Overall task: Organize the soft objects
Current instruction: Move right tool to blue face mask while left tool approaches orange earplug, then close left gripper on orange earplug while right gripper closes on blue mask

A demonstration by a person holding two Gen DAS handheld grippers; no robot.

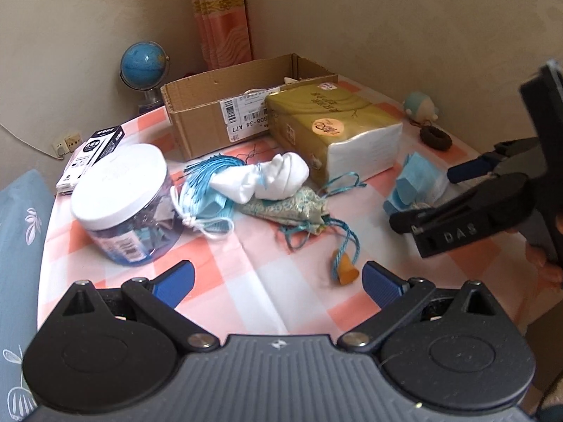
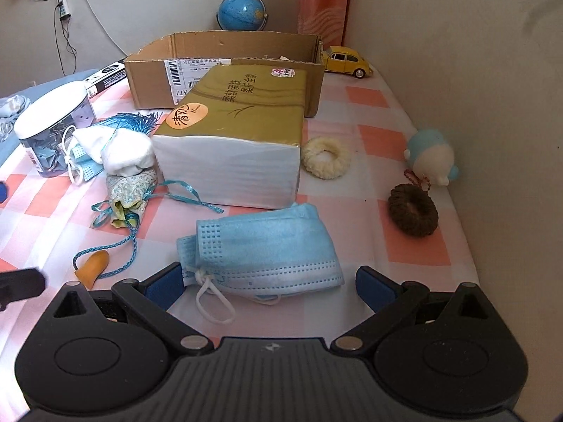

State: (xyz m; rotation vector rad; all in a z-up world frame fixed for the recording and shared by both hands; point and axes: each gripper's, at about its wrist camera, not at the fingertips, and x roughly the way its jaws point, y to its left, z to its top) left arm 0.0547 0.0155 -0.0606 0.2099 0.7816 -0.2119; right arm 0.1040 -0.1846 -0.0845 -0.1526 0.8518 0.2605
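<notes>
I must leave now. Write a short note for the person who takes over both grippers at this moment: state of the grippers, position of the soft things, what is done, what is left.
Left gripper: open, empty, over bare tablecloth.
Right gripper: open, the folded blue mask lies between its fingers, not gripped.
On the table: tissue pack, white pouch, patterned pouch, second mask, cream scrunchie, brown scrunchie, plush toy.
Done: no soft thing visibly in the cardboard box; its inside is mostly hidden.
Left: likely everything, starting with the mask.
</notes>
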